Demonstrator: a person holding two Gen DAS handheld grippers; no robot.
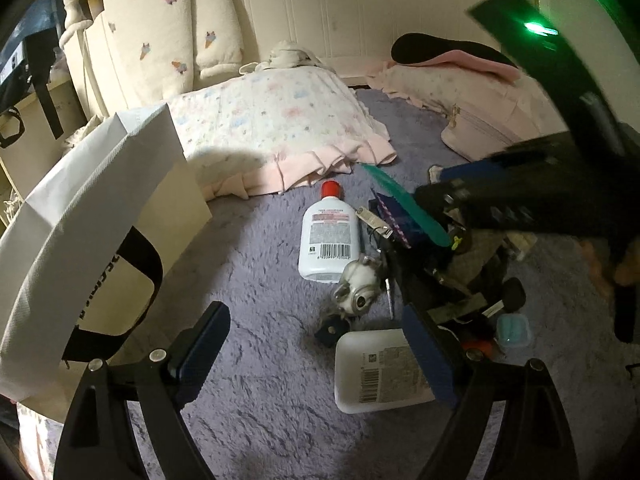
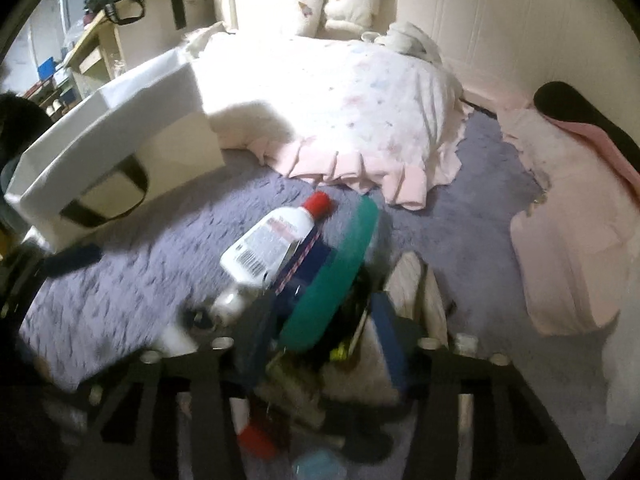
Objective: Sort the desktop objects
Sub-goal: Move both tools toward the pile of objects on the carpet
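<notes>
On the purple fuzzy blanket (image 1: 248, 280) a pile of small items lies to the right. My right gripper (image 2: 324, 320) is shut on a flat teal oval object (image 2: 336, 268), which sticks up tilted over the pile; the left wrist view shows that teal object (image 1: 400, 204) edge-on, with the black right gripper (image 1: 444, 216) behind it. My left gripper (image 1: 316, 320) stands wide open low over the blanket with nothing between its fingers. Its right finger (image 1: 428, 356) overlaps a white rectangular container (image 1: 372, 376). A white bottle with a red cap (image 1: 328, 236) lies flat just beyond.
A white paper bag (image 1: 80, 240) with black handles stands open at the left. A frilled pillow (image 1: 280, 132) and a pink bag (image 1: 500, 128) close off the back. The pile holds a nail clipper (image 1: 374, 220), keys with a fluffy charm (image 1: 356, 284) and a small blue case (image 1: 512, 330).
</notes>
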